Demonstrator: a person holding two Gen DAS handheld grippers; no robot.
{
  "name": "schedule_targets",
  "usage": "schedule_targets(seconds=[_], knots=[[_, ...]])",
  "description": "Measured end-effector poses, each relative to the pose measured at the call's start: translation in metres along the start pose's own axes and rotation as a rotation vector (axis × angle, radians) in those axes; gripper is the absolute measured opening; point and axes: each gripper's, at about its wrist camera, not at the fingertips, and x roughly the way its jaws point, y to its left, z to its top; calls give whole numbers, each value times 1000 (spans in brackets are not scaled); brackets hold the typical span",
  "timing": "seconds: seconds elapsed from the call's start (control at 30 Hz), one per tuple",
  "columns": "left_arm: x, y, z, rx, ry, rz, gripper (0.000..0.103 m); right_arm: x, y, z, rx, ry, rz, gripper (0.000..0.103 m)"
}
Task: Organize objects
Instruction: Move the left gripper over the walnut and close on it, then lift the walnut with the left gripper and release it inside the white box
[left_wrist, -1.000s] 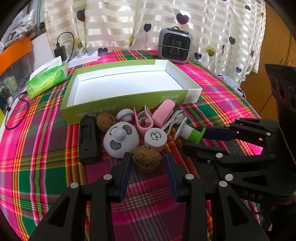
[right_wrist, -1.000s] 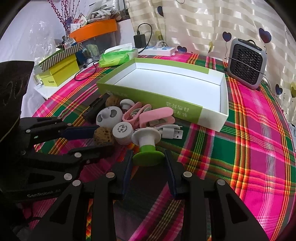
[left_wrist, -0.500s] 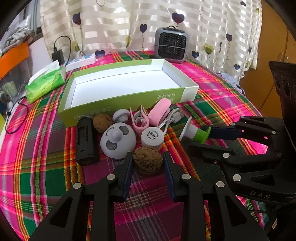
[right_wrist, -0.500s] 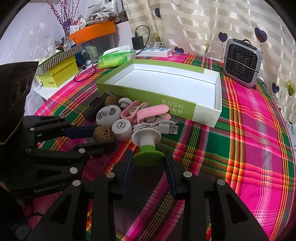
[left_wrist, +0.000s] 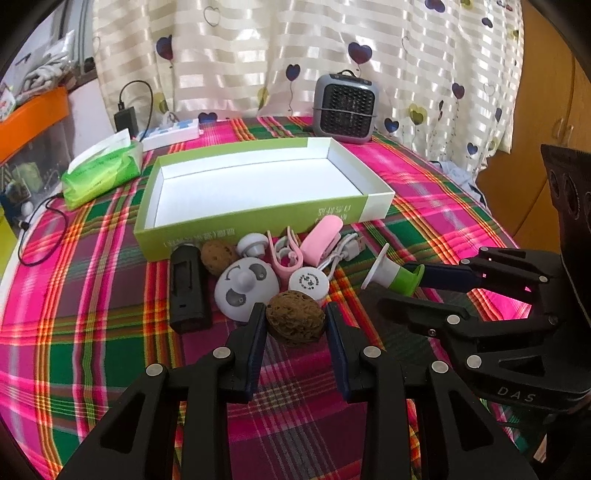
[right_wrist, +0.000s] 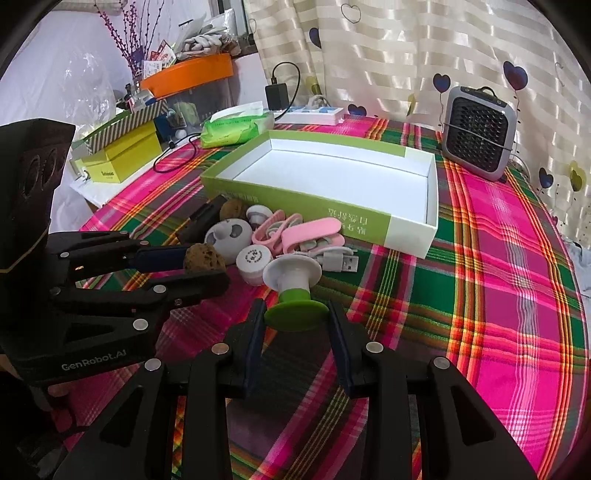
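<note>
Both loads pinched and clear to lift: left gripper (left_wrist: 295, 325) clenched on walnut (left_wrist: 295, 322), right gripper (right_wrist: 295, 321) clamped across green base of plunger toy (right_wrist: 293, 288), stem pointing ahead toward empty green box (left_wrist: 236, 218) lying straight beyond both jaws, past the clutter.

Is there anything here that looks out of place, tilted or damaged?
Nothing looks damaged or spilled. The small items are bunched in a loose heap against the near wall of the green box, which has nothing in it. The white charging cable lies tangled under the pink clips.
</note>
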Motion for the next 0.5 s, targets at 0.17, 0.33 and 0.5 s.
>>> schedule_targets(seconds=[0.17,0.33,0.5], knots=[[-3,2,6,-1,-18,6,30,-3,2,6,-3,-18,-3,35],[-5,4,14,-2,-37,14,30,-4,3,12,-9,-33,-8,35],[-4,7,24,-2,-49,21,30,-3,4,20,-17,-43,-12,35]])
